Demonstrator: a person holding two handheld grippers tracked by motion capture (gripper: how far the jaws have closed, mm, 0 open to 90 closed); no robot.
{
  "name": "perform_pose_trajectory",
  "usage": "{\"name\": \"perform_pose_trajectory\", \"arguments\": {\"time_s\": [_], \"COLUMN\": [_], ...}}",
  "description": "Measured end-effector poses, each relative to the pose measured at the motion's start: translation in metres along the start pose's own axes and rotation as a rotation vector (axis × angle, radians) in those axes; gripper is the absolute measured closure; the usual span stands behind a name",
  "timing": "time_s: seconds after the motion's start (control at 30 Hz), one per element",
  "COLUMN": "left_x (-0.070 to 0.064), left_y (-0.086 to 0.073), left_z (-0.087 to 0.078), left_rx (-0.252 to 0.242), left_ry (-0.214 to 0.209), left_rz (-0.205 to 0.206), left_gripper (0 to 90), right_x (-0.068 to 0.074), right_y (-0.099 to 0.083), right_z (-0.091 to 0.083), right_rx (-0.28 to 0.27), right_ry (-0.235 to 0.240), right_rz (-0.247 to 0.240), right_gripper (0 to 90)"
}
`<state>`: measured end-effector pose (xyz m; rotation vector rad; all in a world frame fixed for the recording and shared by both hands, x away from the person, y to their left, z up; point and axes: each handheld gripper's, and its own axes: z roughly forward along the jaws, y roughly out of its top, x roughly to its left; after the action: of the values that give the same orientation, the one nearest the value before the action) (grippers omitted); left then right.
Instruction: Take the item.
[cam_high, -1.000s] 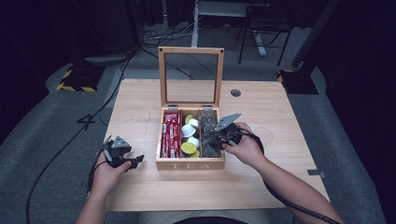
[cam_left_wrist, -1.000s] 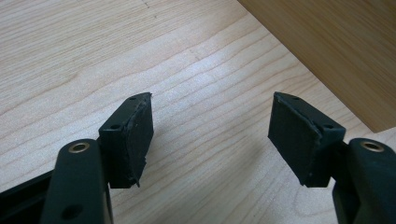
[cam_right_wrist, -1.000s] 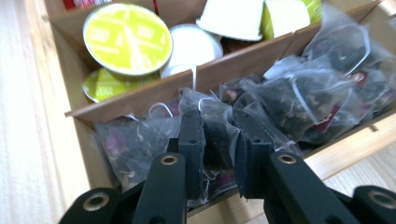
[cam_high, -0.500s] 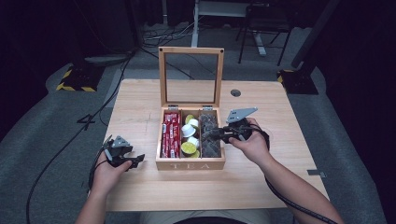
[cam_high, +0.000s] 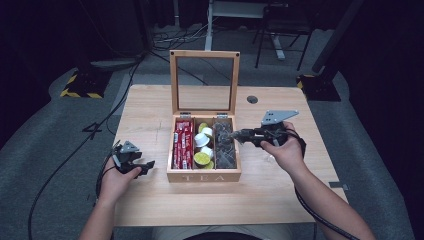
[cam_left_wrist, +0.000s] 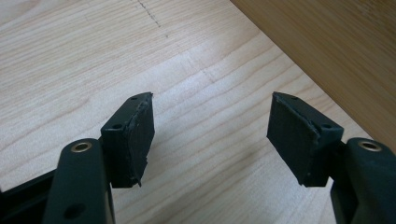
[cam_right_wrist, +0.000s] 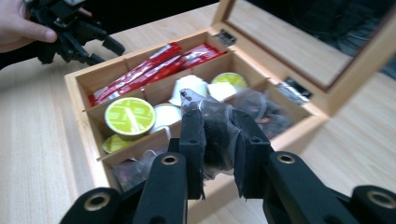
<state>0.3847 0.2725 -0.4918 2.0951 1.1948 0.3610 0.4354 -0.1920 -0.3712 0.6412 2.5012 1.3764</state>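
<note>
A wooden tea box (cam_high: 204, 176) stands open mid-table, its glass lid (cam_high: 204, 82) upright. Its left compartment holds red packets (cam_high: 183, 143), the middle one green and white capsules (cam_high: 202, 150), the right one dark tea bags (cam_high: 226, 156). My right gripper (cam_high: 241, 135) hovers over the box's right edge, shut on a dark tea bag (cam_high: 231, 133). In the right gripper view the tea bag (cam_right_wrist: 217, 133) is pinched between the jaws of my right gripper (cam_right_wrist: 218, 122), above the box (cam_right_wrist: 81, 121). My left gripper (cam_high: 146, 165) rests open on the table left of the box, with nothing between its jaws (cam_left_wrist: 212, 135).
The box's wooden side wall (cam_left_wrist: 327, 42) lies close to the right of the left jaws. The light wooden table (cam_high: 150, 107) has a round cable hole (cam_high: 252, 99) at the back right. Cables trail over the dark floor (cam_high: 60, 145) to the left.
My right gripper has risen out of the right compartment and drawn back to the right with the tea bag in it. The left gripper has stayed put.
</note>
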Motion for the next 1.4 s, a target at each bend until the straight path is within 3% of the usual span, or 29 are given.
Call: {"name": "perform_pose_trajectory", "arguments": {"time_s": [0.27, 0.53, 0.67, 1.17, 1.4], "left_x": [0.002, 0.001, 0.001, 0.001, 0.001], "left_y": [0.005, 0.003, 0.002, -0.005, -0.007], "left_z": [0.005, 0.007, 0.005, -0.001, 0.000], "left_rx": [0.019, 0.024, 0.028, 0.026, 0.017], "left_ry": [0.006, 0.005, 0.007, 0.018, 0.017], "left_rz": [0.012, -0.010, 0.000, -0.012, -0.011], "left_gripper": [32.9, 32.6, 32.7, 33.6, 33.4], "right_x": [-0.017, -0.035, -0.042, -0.059, -0.058], "right_y": [-0.007, -0.016, -0.021, -0.057, -0.068], "right_z": [-0.033, -0.060, -0.071, -0.087, -0.084], "right_rx": [-0.023, 0.004, 0.008, 0.065, 0.084], "right_ry": [-0.077, -0.150, -0.178, -0.223, -0.205], "right_rz": [0.037, 0.065, 0.081, 0.152, 0.169], "right_gripper": [75.8, 75.9, 75.8, 75.8, 75.8]}}
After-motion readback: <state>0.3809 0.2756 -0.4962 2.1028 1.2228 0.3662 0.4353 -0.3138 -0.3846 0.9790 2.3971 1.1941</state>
